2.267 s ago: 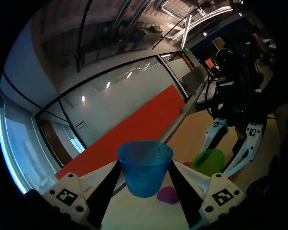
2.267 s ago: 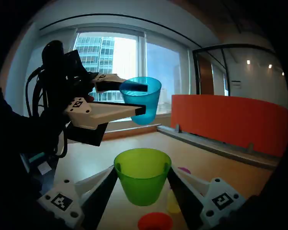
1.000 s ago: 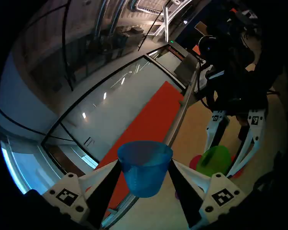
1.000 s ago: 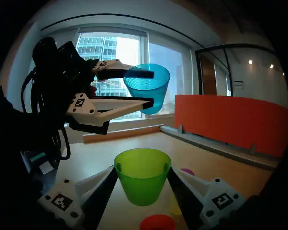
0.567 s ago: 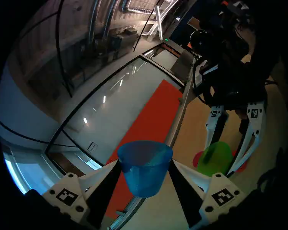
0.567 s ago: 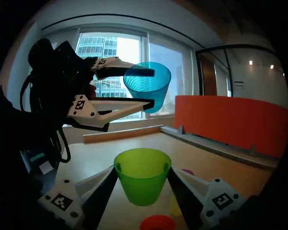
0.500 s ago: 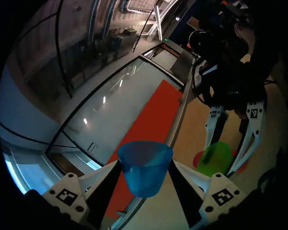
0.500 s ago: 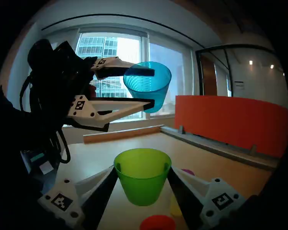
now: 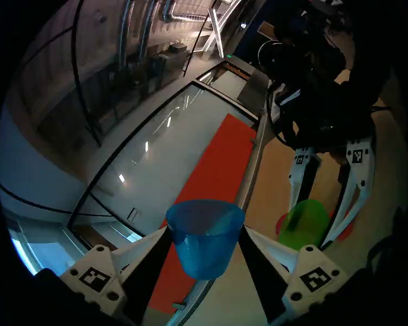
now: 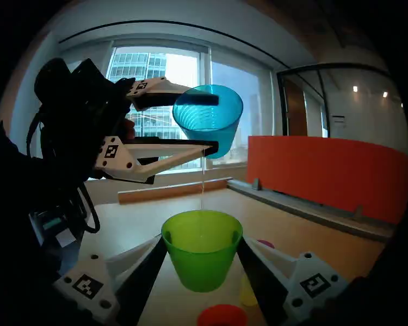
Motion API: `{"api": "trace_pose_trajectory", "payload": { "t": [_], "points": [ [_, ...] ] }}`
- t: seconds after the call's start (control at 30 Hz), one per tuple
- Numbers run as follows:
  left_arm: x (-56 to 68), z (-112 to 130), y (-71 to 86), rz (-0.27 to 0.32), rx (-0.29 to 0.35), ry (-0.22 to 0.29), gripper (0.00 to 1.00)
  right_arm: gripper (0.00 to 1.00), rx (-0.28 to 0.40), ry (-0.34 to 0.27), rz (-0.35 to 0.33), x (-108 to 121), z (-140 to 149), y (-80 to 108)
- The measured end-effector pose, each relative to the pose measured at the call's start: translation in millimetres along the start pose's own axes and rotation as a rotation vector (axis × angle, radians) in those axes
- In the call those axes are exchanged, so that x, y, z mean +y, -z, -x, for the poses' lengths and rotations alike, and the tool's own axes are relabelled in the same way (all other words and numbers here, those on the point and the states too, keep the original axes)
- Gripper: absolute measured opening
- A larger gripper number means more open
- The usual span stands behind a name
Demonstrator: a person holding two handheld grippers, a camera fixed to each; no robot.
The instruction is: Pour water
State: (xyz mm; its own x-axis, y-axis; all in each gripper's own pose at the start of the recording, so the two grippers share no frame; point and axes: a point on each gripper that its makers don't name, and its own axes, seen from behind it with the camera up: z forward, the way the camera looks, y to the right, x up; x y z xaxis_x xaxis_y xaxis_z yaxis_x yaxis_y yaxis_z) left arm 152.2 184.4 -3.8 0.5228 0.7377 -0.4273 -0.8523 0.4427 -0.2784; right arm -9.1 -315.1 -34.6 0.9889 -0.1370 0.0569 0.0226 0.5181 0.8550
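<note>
Upper centre: left claw (image 10: 217,123), clamped on blue cup (image 10: 204,115), has tipped further; a thin water stream (image 10: 203,182) now falls into green cup (image 10: 202,255) held by right claw (image 10: 201,242). Pouring has begun.

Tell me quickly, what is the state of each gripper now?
Left gripper: closed on the blue cup.
Right gripper: closed on the green cup.

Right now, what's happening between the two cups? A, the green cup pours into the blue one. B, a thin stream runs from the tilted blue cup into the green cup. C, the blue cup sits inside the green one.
B: in the right gripper view a thin stream of water falls from the tilted blue cup into the green cup below it.
</note>
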Motion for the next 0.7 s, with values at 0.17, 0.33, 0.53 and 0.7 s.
{"api": "trace_pose_trajectory", "payload": {
  "t": [0.17, 0.33, 0.53, 0.7],
  "points": [
    [-1.2, -2.8, 1.3, -0.006, 0.002, -0.023, 0.84, 0.9, 0.004, 0.001, -0.001, 0.3, -1.0, 0.5],
    [-1.6, -4.8, 2.0, -0.009, 0.004, -0.032, 0.84, 0.89, 0.009, 0.001, 0.0, 0.2, -3.3, 0.5],
    [-2.8, -6.0, 1.5, -0.009, 0.005, -0.047, 0.84, 0.9, 0.011, 0.003, 0.001, 0.8, -3.8, 0.7],
    [-3.9, -8.3, -0.1, -0.012, 0.011, -0.067, 0.84, 0.89, 0.012, 0.003, 0.003, 1.5, -4.9, 1.3]
  ]
}}
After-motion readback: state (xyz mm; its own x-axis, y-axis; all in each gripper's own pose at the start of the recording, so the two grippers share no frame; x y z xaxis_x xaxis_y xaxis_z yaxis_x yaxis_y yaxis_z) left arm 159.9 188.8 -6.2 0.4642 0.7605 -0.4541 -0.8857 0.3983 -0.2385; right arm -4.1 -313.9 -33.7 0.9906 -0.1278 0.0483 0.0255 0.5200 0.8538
